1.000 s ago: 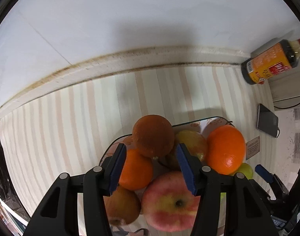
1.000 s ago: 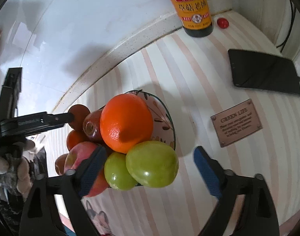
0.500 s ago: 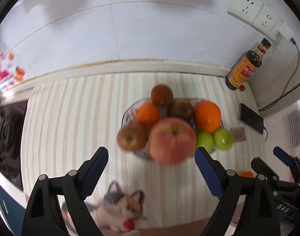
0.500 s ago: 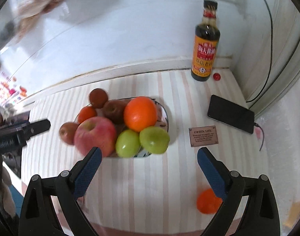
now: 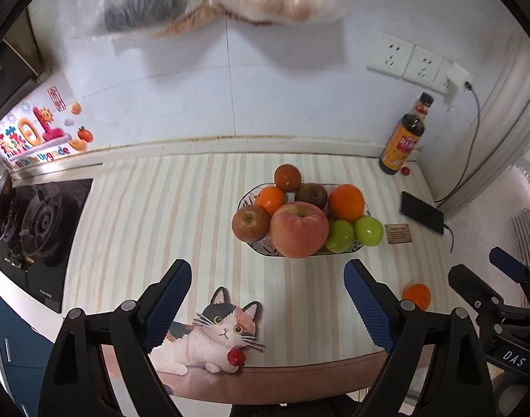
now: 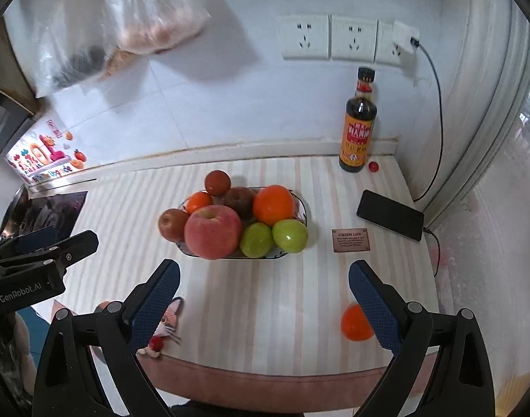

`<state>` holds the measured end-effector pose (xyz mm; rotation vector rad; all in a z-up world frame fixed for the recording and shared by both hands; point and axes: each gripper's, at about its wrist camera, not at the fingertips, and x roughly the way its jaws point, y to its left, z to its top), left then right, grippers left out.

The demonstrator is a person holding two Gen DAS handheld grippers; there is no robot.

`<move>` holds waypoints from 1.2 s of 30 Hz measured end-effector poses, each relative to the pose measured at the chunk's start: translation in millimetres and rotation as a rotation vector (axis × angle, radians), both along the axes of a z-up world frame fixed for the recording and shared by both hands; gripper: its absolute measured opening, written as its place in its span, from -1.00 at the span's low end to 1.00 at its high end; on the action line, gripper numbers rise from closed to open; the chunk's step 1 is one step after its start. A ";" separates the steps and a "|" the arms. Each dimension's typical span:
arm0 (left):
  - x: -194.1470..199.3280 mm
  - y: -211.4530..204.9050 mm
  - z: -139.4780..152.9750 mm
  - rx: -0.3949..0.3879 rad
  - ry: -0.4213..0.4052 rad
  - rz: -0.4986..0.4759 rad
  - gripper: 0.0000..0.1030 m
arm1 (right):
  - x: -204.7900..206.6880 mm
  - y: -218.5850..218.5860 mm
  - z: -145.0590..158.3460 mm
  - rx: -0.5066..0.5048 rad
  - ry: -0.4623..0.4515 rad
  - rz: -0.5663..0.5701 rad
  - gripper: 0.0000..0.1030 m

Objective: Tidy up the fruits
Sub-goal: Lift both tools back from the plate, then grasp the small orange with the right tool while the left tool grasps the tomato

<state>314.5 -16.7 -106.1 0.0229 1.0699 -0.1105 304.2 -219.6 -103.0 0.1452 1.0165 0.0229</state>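
Both grippers have pulled back and up from the fruit bowl [image 5: 364, 213]. The left gripper [image 5: 266, 309] has just opened its fingers and the right gripper [image 6: 263, 307] also stands apart — both empty. One small orange [image 6: 356, 322] lies lower right on the striped surface [image 6: 265, 288] — likely next. A sauce bottle [image 6: 359, 128] stands by the tiled wall.
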 end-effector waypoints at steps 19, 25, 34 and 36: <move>-49.1 -1.7 33.3 -0.002 -0.087 -0.017 0.74 | -44.5 5.0 48.7 0.018 -0.081 -0.006 0.94; -44.2 5.2 7.2 -0.007 -0.028 0.000 0.98 | -40.7 -9.0 27.8 0.076 -0.028 -0.029 0.94; -15.5 30.1 -102.3 0.020 0.195 0.123 1.00 | -6.6 -89.2 -107.7 0.058 0.249 -0.207 0.94; -12.0 36.8 -126.3 0.030 0.244 0.159 1.00 | 1.2 -107.6 -149.4 0.066 0.326 -0.248 0.94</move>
